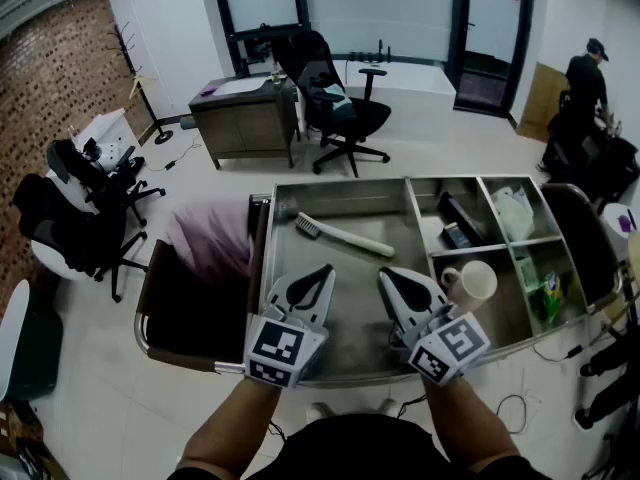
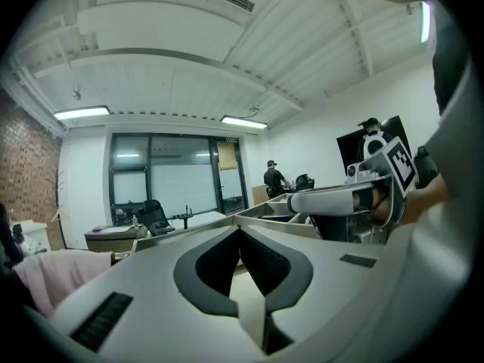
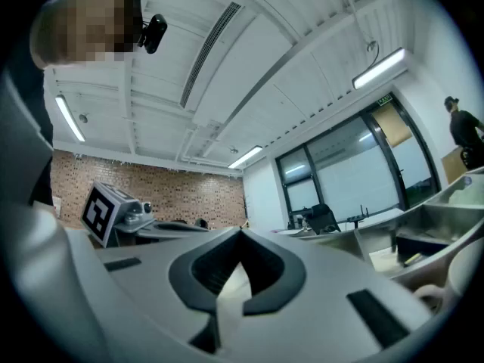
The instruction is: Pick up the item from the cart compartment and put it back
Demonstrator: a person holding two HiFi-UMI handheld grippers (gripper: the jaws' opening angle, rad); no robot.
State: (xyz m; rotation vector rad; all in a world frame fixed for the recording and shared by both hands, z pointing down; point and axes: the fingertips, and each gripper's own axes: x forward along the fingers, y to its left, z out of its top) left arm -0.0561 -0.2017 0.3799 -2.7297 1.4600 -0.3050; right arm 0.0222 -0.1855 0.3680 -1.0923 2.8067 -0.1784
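Observation:
A white toothbrush (image 1: 345, 236) lies in the large left compartment of the metal cart (image 1: 350, 196). A white cup (image 1: 470, 281) lies on its side in a right-hand compartment. My left gripper (image 1: 326, 267) hovers over the cart's near edge, shut, with nothing between its jaws; the tips meet in the left gripper view (image 2: 240, 228). My right gripper (image 1: 384, 272) is beside it, close to the cup, shut and empty too (image 3: 240, 233). Both point roughly level toward the far side of the room.
Smaller right compartments hold a dark box (image 1: 462, 218), a white packet (image 1: 514, 211) and a green item (image 1: 550, 295). A pink cloth (image 1: 210, 240) hangs over the cart's left end. Office chairs (image 1: 340, 108), a desk (image 1: 243, 116) and a person (image 1: 588, 78) stand beyond.

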